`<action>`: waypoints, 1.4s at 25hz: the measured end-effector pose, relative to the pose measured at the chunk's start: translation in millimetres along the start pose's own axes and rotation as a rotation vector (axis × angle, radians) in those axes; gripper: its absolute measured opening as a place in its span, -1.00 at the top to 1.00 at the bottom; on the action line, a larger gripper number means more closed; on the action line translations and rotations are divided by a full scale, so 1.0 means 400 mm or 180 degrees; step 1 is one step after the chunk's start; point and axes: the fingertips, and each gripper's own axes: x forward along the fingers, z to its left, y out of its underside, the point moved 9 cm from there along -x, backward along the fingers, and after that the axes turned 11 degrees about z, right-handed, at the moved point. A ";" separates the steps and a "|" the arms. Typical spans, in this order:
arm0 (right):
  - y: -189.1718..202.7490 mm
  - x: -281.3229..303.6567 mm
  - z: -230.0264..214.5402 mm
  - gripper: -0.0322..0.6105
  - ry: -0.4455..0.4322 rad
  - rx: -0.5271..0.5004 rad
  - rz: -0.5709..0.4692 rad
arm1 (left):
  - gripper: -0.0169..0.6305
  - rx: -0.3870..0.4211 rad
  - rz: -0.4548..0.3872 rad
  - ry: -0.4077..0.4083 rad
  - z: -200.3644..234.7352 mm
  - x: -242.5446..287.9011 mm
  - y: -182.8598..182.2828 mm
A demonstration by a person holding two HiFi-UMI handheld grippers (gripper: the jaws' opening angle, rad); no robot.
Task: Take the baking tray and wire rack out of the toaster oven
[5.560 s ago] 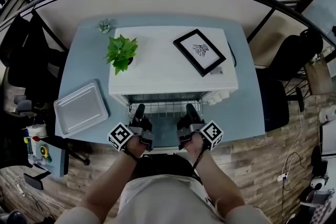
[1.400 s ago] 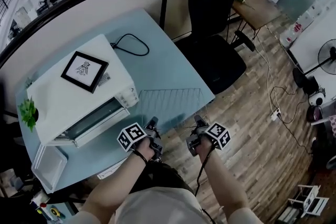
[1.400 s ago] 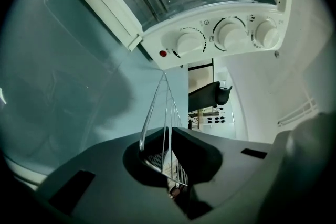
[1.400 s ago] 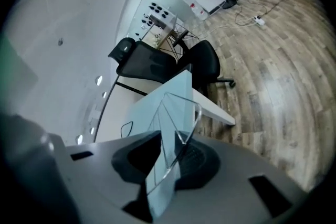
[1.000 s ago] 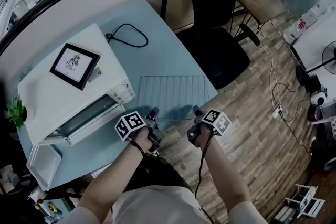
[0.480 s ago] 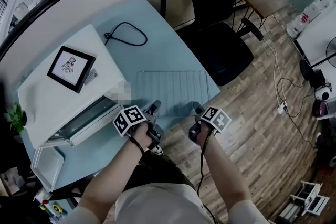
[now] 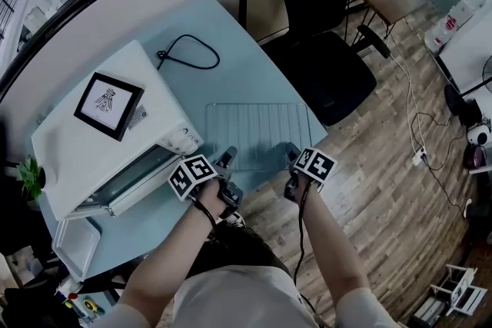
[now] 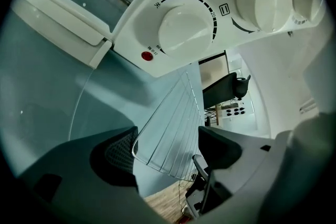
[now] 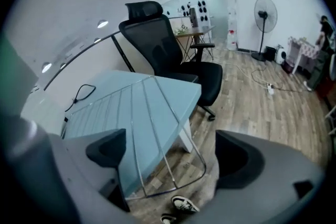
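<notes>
The wire rack (image 7: 257, 134) lies flat on the blue table (image 7: 231, 34), right of the white toaster oven (image 7: 69, 150). Its near corner juts past the table edge. My left gripper (image 7: 228, 159) sits at the rack's near-left edge and my right gripper (image 7: 292, 154) at its near-right edge. Both have just been opening. In the left gripper view the rack (image 8: 176, 128) passes between the spread jaws of that gripper (image 8: 168, 152) untouched. The right gripper (image 9: 172, 155) likewise straddles the rack (image 9: 142, 113) without pressing it. The baking tray (image 7: 75, 246) rests on the table left of the oven.
The oven door (image 8: 58, 13) hangs open and the oven's knobs (image 8: 184, 29) are close to my left gripper. A picture frame (image 7: 109, 105) and a plant (image 7: 31, 177) sit on the oven. A black cord (image 7: 188, 57) lies behind it. An office chair (image 7: 323, 19) stands past the table.
The rack has come out of the oven and been laid on the table to its right. Both grippers' jaws have spread off the rack's near edge.
</notes>
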 end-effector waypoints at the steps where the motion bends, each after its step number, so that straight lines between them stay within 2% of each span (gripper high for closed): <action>1: -0.005 0.002 0.001 -0.75 0.0009 -0.0061 0.0018 | -0.12 -0.0006 0.0001 -0.0025 -0.001 -0.003 0.001; 7: -0.024 0.002 0.005 -0.84 0.0096 -0.0218 0.0093 | -0.20 -0.0062 0.0056 -0.0138 0.000 -0.017 -0.005; 13: -0.025 -0.006 0.019 -0.83 0.0263 -0.0263 0.0085 | -0.26 -0.0060 -0.0039 -0.0411 0.029 -0.067 -0.008; 17: -0.029 -0.013 0.027 -0.80 0.0326 -0.0343 0.0045 | -0.27 -0.0025 -0.0065 -0.0404 0.025 -0.087 -0.003; 20: -0.032 -0.022 0.042 -0.80 0.0262 -0.0350 0.0011 | -0.27 0.0064 -0.0063 -0.0368 0.020 -0.105 -0.001; 24: -0.033 -0.060 0.081 -0.80 0.0103 -0.0439 -0.0019 | -0.27 0.0197 -0.0056 -0.0347 0.019 -0.147 0.004; 27: -0.038 -0.105 0.123 -0.75 -0.0173 -0.0586 -0.0078 | -0.27 0.0341 -0.0072 -0.0344 0.013 -0.193 0.002; 28: -0.039 -0.123 0.141 -0.64 -0.0309 -0.0648 -0.0107 | -0.26 0.0415 -0.0088 -0.0344 0.008 -0.211 0.001; 33: -0.036 -0.231 0.247 -0.35 -0.0936 -0.1019 -0.0255 | -0.26 0.0637 -0.0241 -0.0232 -0.008 -0.312 -0.013; 35: -0.031 -0.282 0.290 -0.12 -0.1211 -0.1176 -0.0303 | -0.26 0.0818 -0.0320 -0.0229 -0.013 -0.355 -0.015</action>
